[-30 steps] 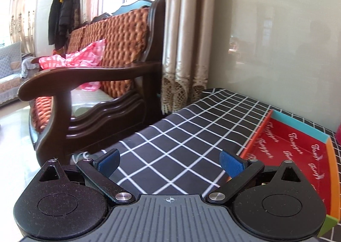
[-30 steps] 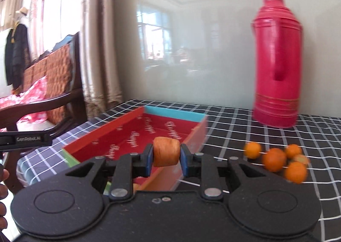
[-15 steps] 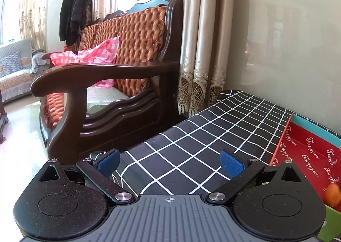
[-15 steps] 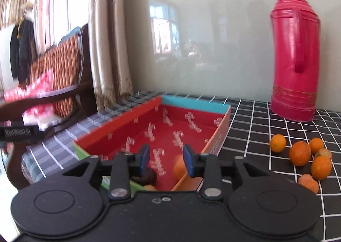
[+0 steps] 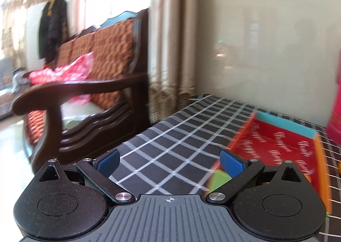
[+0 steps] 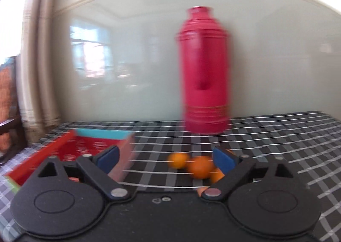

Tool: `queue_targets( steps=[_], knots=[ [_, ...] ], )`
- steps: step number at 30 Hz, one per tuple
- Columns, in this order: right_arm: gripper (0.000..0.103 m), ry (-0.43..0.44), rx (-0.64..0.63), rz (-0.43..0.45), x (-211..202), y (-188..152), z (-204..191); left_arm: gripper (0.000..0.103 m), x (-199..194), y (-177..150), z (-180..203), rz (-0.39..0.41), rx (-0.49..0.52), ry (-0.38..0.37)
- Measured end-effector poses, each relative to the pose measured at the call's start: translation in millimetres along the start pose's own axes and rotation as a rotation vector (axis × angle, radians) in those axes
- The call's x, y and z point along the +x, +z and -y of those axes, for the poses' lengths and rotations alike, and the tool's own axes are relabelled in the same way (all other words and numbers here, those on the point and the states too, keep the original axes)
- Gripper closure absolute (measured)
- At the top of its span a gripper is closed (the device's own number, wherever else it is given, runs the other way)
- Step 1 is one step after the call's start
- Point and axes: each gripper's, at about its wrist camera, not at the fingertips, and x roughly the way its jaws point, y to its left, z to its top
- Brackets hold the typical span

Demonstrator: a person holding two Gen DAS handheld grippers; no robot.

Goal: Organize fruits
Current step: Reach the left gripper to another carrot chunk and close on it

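A red box tray (image 5: 277, 146) with blue, orange and green rims lies on the black checked tablecloth (image 5: 170, 146); it also shows in the right wrist view (image 6: 85, 146). Several small oranges (image 6: 199, 166) lie on the cloth to the tray's right, below the flask. My right gripper (image 6: 166, 160) is open and empty, pointing at the oranges from just in front of them. My left gripper (image 5: 169, 162) is open and empty above the cloth, with its right finger near the tray's green corner. Both views are blurred by motion.
A tall pink thermos flask (image 6: 204, 71) stands by the wall behind the oranges. A wooden armchair (image 5: 85, 92) with orange cushions and a pink cloth stands left of the table. Curtains (image 5: 170, 50) hang at the table's far left corner.
My right gripper opened and dropped the orange it held into the tray, then swung right toward the loose oranges. My left gripper stayed open and shifted slightly.
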Motion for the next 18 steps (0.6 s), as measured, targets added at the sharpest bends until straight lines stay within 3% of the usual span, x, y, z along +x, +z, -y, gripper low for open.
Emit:
queue_targets(
  steps=[3, 8, 15, 18],
  knots=[
    [0.006, -0.17, -0.006, 0.023, -3, 0, 19, 0.003, -14, 0, 25, 0.043, 0.048, -0.072],
    [0.006, -0.337, 0.02, 0.024, -6, -1, 57, 0.003, -39, -8, 76, 0.106, 0.146, -0.222],
    [0.006, -0.546, 0.043, 0.016, -11, -6, 104, 0.004, -66, -30, 152, 0.112, 0.287, -0.438],
    [0.006, -0.567, 0.053, 0.008, -15, -8, 121, 0.004, -71, -41, 181, 0.092, 0.347, -0.5]
  ],
)
